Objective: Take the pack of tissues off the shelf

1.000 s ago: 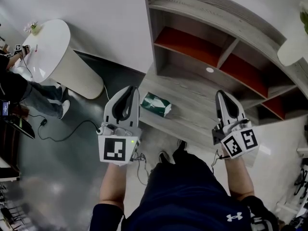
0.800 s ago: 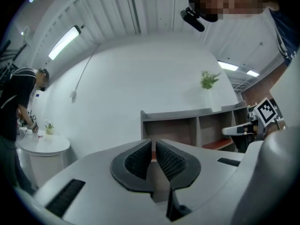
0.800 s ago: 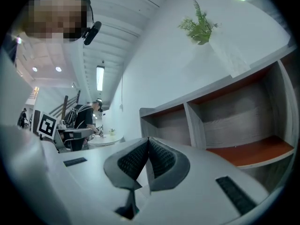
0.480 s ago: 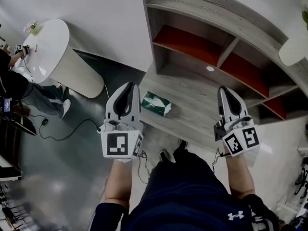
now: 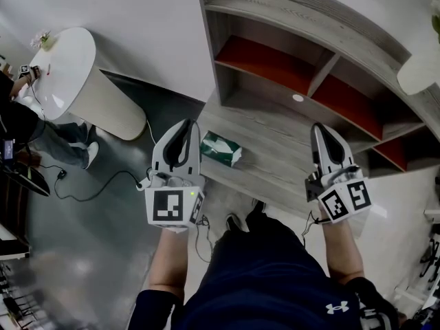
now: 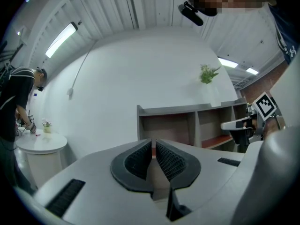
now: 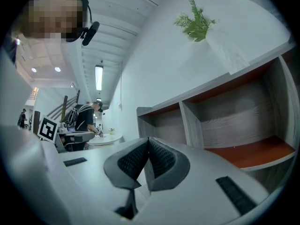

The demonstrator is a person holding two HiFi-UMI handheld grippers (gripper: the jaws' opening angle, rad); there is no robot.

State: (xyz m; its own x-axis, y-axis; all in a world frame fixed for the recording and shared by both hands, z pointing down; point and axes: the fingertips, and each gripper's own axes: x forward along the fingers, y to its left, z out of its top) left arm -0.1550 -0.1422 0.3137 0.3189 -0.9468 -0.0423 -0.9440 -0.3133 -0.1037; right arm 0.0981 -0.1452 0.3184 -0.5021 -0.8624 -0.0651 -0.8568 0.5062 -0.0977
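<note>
The pack of tissues (image 5: 221, 148), green and white, lies flat near the left front edge of the grey wooden shelf unit's low ledge (image 5: 275, 146). My left gripper (image 5: 184, 124) is level just left of the pack, beside it and apart from it, its jaws shut with nothing between them (image 6: 153, 142). My right gripper (image 5: 321, 128) hovers over the right part of the same ledge, also shut and empty (image 7: 148, 139). Neither gripper view shows the pack. Both show the shelf's open compartments with red floors (image 6: 187, 125) (image 7: 243, 153) ahead.
A round white table (image 5: 69, 67) stands at the left with a person (image 5: 20, 122) beside it. A cable (image 5: 89, 192) trails over the grey floor. A white pot (image 5: 419, 71) with a plant (image 6: 206, 73) stands on top of the shelf unit.
</note>
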